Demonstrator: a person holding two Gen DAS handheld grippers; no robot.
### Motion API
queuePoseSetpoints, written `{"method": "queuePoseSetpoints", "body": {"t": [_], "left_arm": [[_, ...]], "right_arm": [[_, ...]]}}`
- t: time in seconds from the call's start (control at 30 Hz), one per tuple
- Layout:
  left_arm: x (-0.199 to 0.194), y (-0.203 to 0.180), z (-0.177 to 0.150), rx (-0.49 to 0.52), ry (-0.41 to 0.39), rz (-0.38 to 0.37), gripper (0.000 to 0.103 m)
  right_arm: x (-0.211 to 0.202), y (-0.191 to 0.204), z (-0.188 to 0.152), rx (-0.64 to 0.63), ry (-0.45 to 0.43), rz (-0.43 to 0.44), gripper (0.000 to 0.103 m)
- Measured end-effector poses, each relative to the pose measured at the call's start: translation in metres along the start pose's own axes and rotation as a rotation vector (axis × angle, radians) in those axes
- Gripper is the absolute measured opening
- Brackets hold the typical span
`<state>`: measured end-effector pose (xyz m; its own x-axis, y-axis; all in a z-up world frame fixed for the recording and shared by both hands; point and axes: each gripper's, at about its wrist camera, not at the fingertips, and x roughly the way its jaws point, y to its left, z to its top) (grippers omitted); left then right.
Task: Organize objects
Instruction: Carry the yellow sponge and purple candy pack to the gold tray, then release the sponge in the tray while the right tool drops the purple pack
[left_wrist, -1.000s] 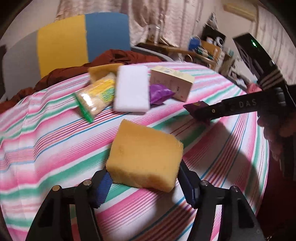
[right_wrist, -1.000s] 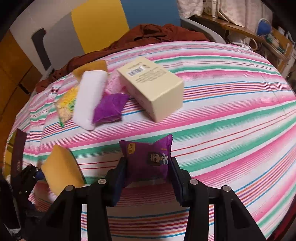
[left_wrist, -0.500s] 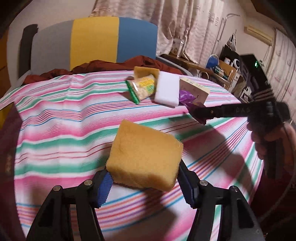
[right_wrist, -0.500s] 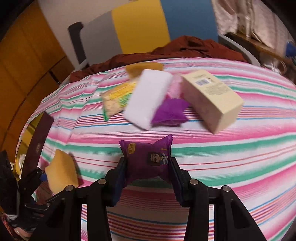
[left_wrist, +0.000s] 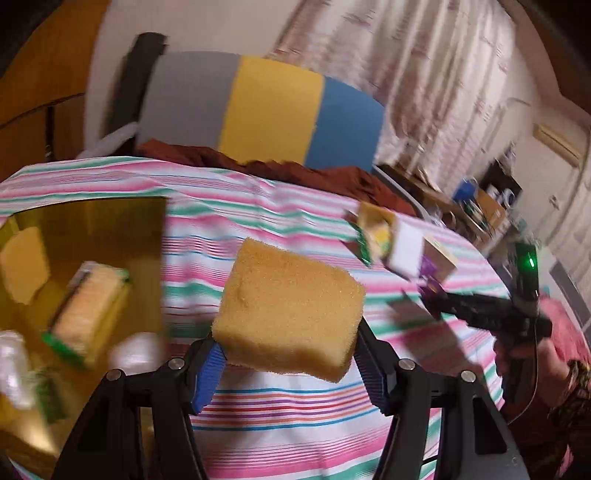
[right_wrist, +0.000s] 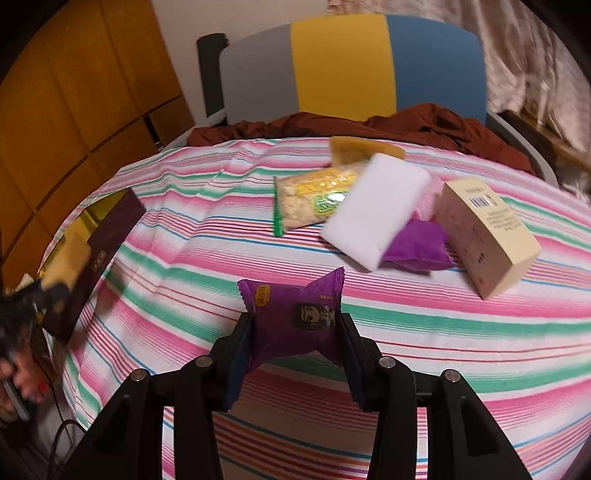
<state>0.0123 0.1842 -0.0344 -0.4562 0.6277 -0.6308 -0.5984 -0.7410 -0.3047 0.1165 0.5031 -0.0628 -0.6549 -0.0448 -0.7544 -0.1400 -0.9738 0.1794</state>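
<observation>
My left gripper (left_wrist: 288, 363) is shut on a yellow sponge (left_wrist: 291, 308) and holds it above the striped tablecloth (left_wrist: 258, 214), just right of a gold-lined box (left_wrist: 92, 218) that holds a sponge and packets. My right gripper (right_wrist: 295, 347) is shut on a purple snack packet (right_wrist: 299, 317) above the cloth. Behind it lie a cracker packet (right_wrist: 314, 201), a white sponge (right_wrist: 376, 206), a purple pouch (right_wrist: 417, 247), a yellow sponge (right_wrist: 354, 149) and a cream carton (right_wrist: 487, 240).
The box with its dark lid (right_wrist: 99, 254) sits at the table's left edge in the right wrist view. A grey, yellow and blue chair (right_wrist: 347, 62) with a brown cloth (right_wrist: 406, 125) stands behind the table. Wooden cabinets (right_wrist: 74, 92) are at the left.
My left gripper has swung left with the yellow sponge, bringing the gold-lined box into view. My right gripper has turned left too, still holding the purple packet.
</observation>
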Motion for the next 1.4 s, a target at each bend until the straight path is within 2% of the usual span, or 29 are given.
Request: {"method": "queuePoseSetpoints", "body": {"t": [0.33, 0.47, 0.6, 0.77, 1.03, 1.2, 1.3, 1.4], "left_arm": [[-0.045, 0.106, 0.017, -0.216, -0.073, 0.134, 0.065], [-0.063, 0.149, 0.024, -0.315, -0.113, 0.184, 0.065], [-0.068, 0.186, 0.027, -0.371, -0.083, 0.231, 0.065], [-0.067, 0.21, 0.021, -0.369, -0.007, 0.288, 0.065], [-0.05, 0.23, 0.017, -0.36, 0.098, 0.321, 0.067], [-0.056, 0.227, 0.015, -0.373, 0.09, 0.399, 0.071], [-0.065, 0.226, 0.012, -0.406, 0.071, 0.37, 0.072], [-0.068, 0.222, 0.011, -0.4, 0.06, 0.362, 0.078]], "right_arm": [[-0.006, 0.02, 0.008, 0.006, -0.015, 0.046, 0.046], [-0.01, 0.049, 0.014, -0.015, -0.023, 0.09, 0.046], [-0.013, 0.091, 0.019, -0.047, -0.052, 0.16, 0.046], [-0.013, 0.146, 0.026, -0.073, -0.078, 0.265, 0.046], [-0.004, 0.219, 0.038, -0.146, -0.072, 0.366, 0.046], [0.002, 0.248, 0.041, -0.179, -0.068, 0.407, 0.046], [0.006, 0.26, 0.041, -0.187, -0.061, 0.421, 0.046], [0.013, 0.268, 0.042, -0.193, -0.048, 0.426, 0.046]]}}
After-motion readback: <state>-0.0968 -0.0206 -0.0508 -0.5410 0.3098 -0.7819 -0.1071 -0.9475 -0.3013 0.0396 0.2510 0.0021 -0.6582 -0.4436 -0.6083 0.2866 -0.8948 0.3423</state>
